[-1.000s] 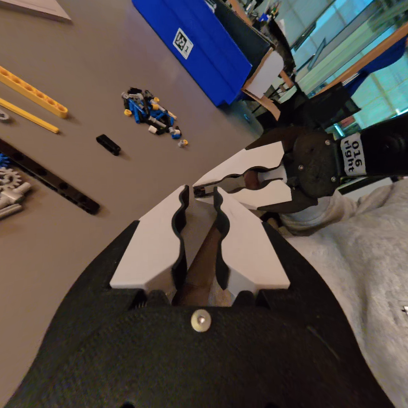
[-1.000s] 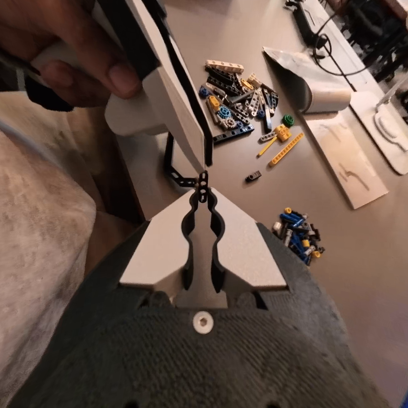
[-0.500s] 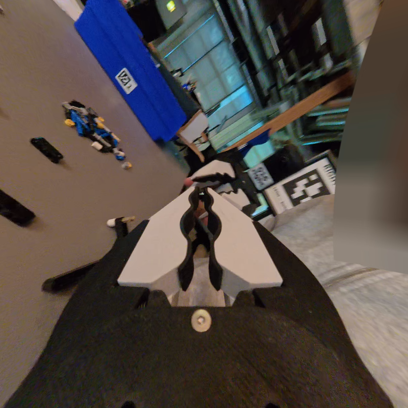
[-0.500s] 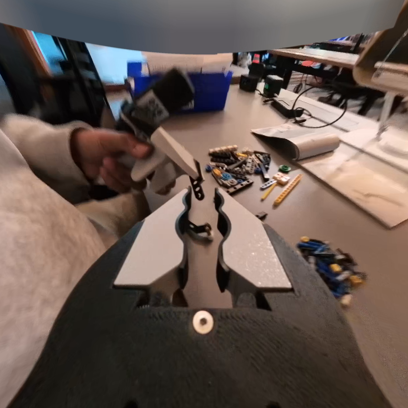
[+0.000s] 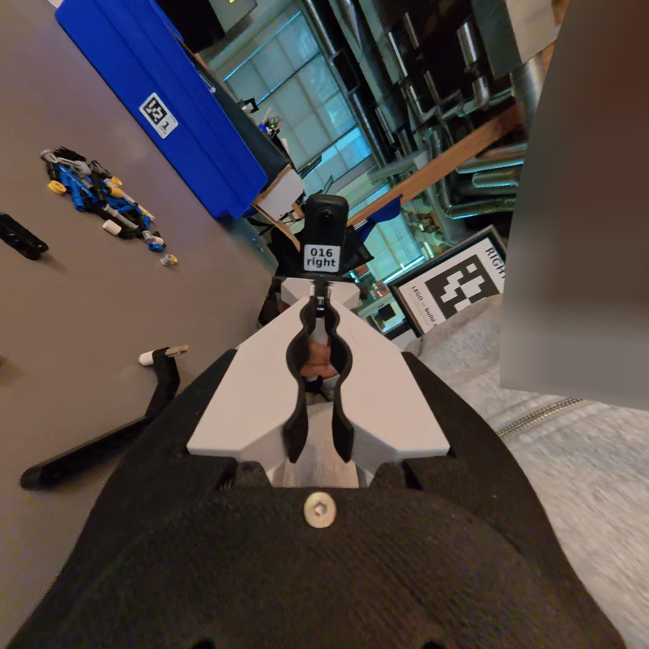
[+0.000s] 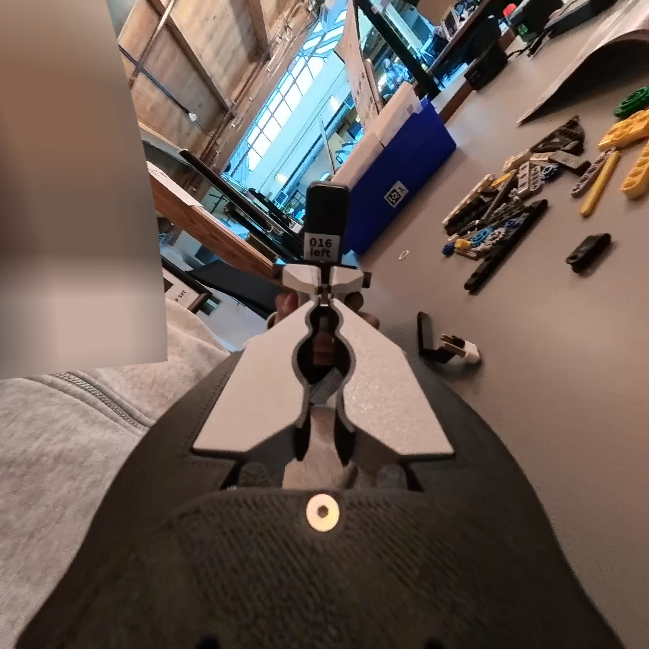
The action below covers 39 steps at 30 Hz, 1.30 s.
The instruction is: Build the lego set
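My left gripper (image 5: 319, 302) and my right gripper (image 6: 325, 305) are held above the table edge and point straight at each other, tip to tip. Both are shut on the same small thin black lego piece (image 5: 320, 301), which also shows edge-on in the right wrist view (image 6: 325, 294). The right gripper shows head-on in the left wrist view (image 5: 320, 285), and the left gripper head-on in the right wrist view (image 6: 323, 279). A black bent beam with a white and tan pin (image 5: 159, 368) lies loose on the grey table (image 5: 105, 316), also in the right wrist view (image 6: 444, 346).
A pile of small blue, black and yellow parts (image 5: 98, 198) and a short black piece (image 5: 21, 238) lie farther out. A heap of beams and gears (image 6: 505, 207), yellow beams (image 6: 632, 168) and a black connector (image 6: 590, 253) lie to the right. A blue bin (image 5: 168, 105) stands behind. The person's grey sleeve (image 6: 70, 456) is close.
My right gripper, open half a second ago, has shut on the small black piece that the left holds. Both grippers swung level to face each other. The bent beam now lies on the table.
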Motion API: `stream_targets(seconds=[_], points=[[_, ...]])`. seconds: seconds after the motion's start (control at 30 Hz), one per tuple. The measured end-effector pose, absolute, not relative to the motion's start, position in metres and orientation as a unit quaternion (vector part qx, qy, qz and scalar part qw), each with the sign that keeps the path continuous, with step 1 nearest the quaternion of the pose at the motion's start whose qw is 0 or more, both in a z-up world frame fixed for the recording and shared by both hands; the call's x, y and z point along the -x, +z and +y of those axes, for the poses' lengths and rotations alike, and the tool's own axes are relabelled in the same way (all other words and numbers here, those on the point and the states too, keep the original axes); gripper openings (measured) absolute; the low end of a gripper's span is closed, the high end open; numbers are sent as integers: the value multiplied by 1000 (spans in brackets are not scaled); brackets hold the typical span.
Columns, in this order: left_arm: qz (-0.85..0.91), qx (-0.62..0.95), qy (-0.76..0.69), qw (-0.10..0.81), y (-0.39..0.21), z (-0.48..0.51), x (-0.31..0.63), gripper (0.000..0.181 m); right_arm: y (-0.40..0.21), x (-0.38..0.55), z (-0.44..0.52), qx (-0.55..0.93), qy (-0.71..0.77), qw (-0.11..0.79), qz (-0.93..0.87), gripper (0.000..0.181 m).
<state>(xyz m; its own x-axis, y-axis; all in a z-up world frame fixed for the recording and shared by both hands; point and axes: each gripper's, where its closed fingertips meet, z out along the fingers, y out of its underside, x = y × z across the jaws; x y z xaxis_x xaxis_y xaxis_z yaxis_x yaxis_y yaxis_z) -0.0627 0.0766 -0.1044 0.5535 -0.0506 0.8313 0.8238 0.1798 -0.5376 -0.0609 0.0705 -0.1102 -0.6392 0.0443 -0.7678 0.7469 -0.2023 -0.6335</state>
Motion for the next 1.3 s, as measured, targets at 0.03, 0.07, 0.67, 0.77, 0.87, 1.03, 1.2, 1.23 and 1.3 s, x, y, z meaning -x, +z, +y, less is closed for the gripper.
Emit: stream_targets(seconds=[0.03,0.07,0.67,0.77,0.87,1.03,1.2,1.23,1.3], points=[[-351,564,-314,679,-107,77,63,2,-112,61,71,-344,-693,248,583,0],[-357,575,-301,672,-110,77,64,2,-115,63,72,-352,-689,242,585,0],[-424,731,-163,510,-185,69,85,8,-182,83,81,-534,-610,256,526,1],[-425,728,-180,506,-186,70,84,10,-185,84,80,-542,-606,261,521,0],[-426,728,-187,503,-189,70,84,8,-185,85,79,-541,-606,265,519,0],[-422,734,-183,500,-190,69,83,7,-186,82,77,-540,-595,267,532,1],[-424,734,-179,500,-191,69,84,5,-188,83,78,-548,-590,257,535,0],[-425,733,-178,500,-191,69,84,5,-188,84,79,-551,-588,256,534,1],[-424,732,-178,502,-190,69,84,5,-189,85,80,-554,-586,259,531,1]])
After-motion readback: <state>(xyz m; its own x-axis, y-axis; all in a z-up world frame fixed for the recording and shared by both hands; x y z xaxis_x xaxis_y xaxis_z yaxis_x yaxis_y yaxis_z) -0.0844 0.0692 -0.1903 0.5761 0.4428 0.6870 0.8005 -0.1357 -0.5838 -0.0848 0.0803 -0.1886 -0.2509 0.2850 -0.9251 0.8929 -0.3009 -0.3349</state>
